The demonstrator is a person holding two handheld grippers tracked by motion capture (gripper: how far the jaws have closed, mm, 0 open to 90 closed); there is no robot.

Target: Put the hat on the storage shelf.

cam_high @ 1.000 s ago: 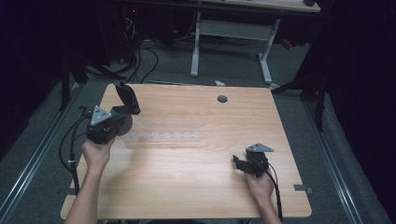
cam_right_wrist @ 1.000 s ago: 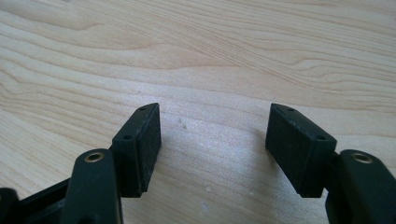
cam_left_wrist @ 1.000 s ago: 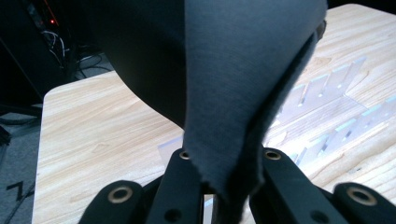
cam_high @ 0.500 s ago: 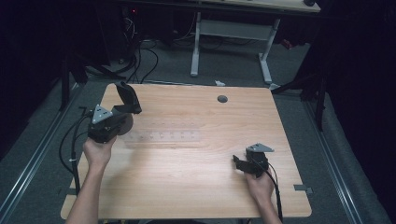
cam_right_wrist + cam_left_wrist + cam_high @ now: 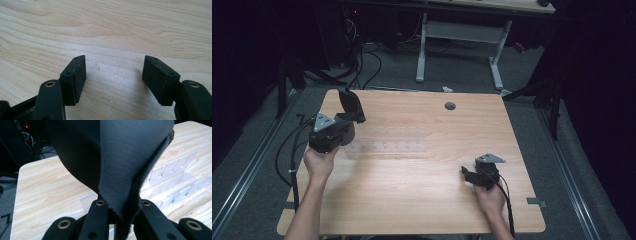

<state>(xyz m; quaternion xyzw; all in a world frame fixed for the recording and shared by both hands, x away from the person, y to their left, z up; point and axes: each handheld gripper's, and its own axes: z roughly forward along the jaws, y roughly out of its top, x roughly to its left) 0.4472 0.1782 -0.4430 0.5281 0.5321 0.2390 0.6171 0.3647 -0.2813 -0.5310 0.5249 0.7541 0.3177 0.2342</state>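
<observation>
Between left tool [image 5: 120, 217] pads, pinched dark matte cloth [image 5: 120, 157]; right tool [image 5: 113, 75] wide over woodgrain.

left gripper [image 5: 349, 107] clamped, raised; right gripper [image 5: 468, 175] jaws apart, seemingly low.

High view overhead facing forward-down, both gripper views close, all sharing the wooden table [image 5: 422, 190].

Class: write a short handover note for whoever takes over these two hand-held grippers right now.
Left hand-held gripper: shut on a dark cloth, held up above the table's left side.
Right hand-held gripper: open, nothing between its jaws, low over bare wood near the front right.
A clear slotted rack lies mid-table, beside the cloth.
Done: cloth gripped and lifted.
Left: probably to set the cloth down; where is unclear.
</observation>
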